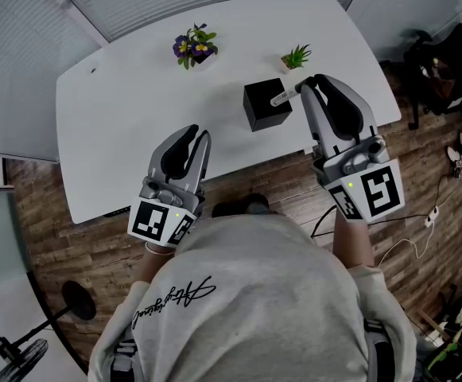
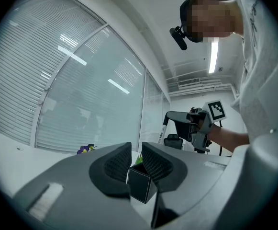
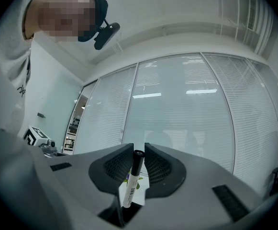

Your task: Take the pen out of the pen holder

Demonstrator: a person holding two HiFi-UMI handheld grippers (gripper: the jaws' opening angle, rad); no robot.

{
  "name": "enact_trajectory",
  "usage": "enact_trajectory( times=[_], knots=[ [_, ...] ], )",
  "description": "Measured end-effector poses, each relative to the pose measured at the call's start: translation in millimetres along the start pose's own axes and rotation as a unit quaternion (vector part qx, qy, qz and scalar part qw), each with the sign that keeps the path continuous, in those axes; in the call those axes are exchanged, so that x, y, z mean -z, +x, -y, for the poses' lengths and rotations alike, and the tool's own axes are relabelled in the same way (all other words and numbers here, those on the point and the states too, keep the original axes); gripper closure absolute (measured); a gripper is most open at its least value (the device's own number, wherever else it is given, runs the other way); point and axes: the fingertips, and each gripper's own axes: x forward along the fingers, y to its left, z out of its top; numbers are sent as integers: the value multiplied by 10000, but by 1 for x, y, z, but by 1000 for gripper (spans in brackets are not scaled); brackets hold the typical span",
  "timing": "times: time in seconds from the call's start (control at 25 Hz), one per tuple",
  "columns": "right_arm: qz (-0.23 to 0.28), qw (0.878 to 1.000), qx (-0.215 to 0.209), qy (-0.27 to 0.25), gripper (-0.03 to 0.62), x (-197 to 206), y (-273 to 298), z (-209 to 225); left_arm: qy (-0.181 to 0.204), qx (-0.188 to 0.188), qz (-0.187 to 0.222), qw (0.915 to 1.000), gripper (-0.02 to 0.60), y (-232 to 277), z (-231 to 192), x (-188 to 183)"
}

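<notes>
A black cube pen holder stands on the white table near its front edge. My right gripper hovers just right of the holder, shut on a white pen with a black cap. In the right gripper view that pen stands upright between the pads, cap at the fingertips, and the right gripper points about level. My left gripper hangs over the table's front edge, left of the holder. Its jaws leave a narrow gap with nothing in it. In the left gripper view the holder shows beyond the left gripper.
A small pot of purple flowers and a small green plant stand toward the table's far side. Dark bags and cables lie on the wooden floor at the right. Blinds cover the windows behind the table.
</notes>
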Motion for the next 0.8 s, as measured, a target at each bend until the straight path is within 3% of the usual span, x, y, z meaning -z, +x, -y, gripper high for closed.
enact_trajectory(
  times=[0.8],
  knots=[
    [37,10000,-78,42,522,1,7,3,-38,-115,-27,9999,594,4,-6,3]
  ],
)
